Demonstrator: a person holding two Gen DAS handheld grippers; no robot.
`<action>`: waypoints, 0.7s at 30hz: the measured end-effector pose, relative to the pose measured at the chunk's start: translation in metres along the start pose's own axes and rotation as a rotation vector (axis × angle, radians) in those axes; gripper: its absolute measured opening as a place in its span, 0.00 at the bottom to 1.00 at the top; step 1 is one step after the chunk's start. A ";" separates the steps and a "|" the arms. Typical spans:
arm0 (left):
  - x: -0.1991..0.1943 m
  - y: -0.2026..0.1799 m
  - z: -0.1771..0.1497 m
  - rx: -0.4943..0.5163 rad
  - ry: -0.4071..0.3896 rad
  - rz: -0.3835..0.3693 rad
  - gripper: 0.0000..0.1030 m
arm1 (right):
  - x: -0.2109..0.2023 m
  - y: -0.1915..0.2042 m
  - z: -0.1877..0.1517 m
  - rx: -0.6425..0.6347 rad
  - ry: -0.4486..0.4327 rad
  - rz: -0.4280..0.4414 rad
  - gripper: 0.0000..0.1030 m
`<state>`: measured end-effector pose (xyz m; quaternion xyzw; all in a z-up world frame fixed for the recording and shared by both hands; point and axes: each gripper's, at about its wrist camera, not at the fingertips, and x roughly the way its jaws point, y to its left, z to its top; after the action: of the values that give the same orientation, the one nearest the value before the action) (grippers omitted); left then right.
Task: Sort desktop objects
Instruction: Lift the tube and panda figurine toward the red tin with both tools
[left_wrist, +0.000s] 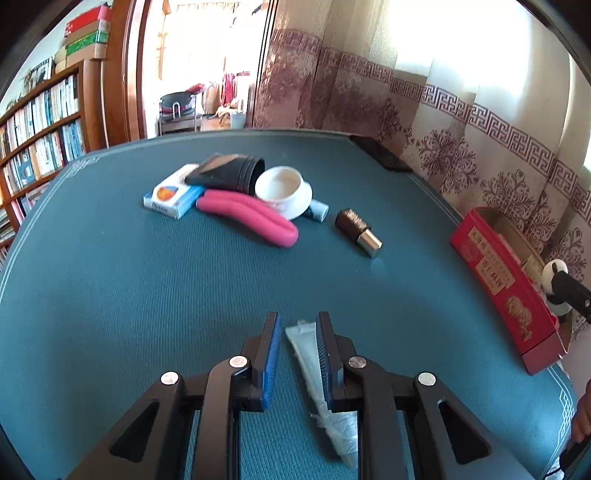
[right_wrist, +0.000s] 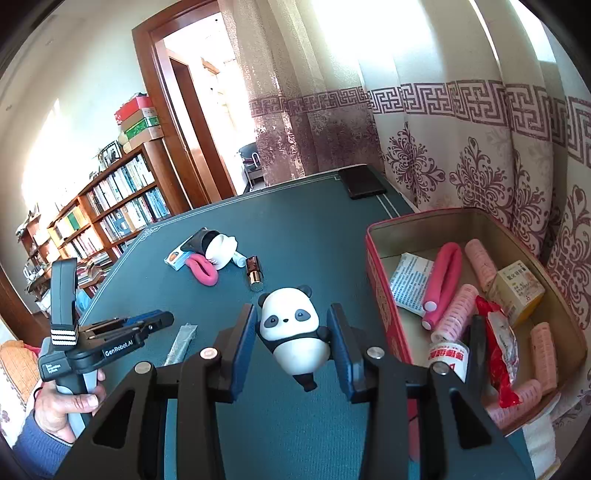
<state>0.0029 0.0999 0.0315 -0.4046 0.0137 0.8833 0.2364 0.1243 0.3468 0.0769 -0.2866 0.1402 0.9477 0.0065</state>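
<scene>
Left tongs (left_wrist: 298, 325): nearly closed, a clear plastic packet (left_wrist: 314, 354) between the pads on the table (left_wrist: 147, 295).
Right tongs (right_wrist: 291, 321): clamped on a panda toy (right_wrist: 291, 325).
Red tin (right_wrist: 384, 295): right, holding rollers.

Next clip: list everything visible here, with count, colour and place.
table mat: one, teal, underneath
tin box: one, red, right edge
hair rollers: several, pink, inside tin box
medicine box: one, blue-white, far pile
cup with saucer: one, white, far pile
black container: one, lying in pile
bent roller: one, pink, before pile
gold-brown tube: one, right of pile
clear packet: one, between left fingers
panda figure: one, black-white, gripped
left hand-held gripper: black, over packet
right hand-held gripper: black, holding panda
</scene>
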 end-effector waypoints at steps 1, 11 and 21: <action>0.001 0.001 -0.003 -0.006 0.016 -0.010 0.20 | 0.001 0.000 0.000 0.001 0.001 0.001 0.42; -0.008 -0.020 -0.035 0.078 0.032 0.043 0.76 | 0.008 -0.002 -0.006 0.005 0.025 0.013 0.42; -0.002 -0.026 -0.031 0.058 0.034 -0.005 0.24 | -0.006 -0.005 -0.004 0.010 -0.013 0.000 0.42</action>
<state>0.0370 0.1156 0.0169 -0.4127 0.0423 0.8749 0.2498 0.1324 0.3513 0.0758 -0.2806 0.1450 0.9488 0.0086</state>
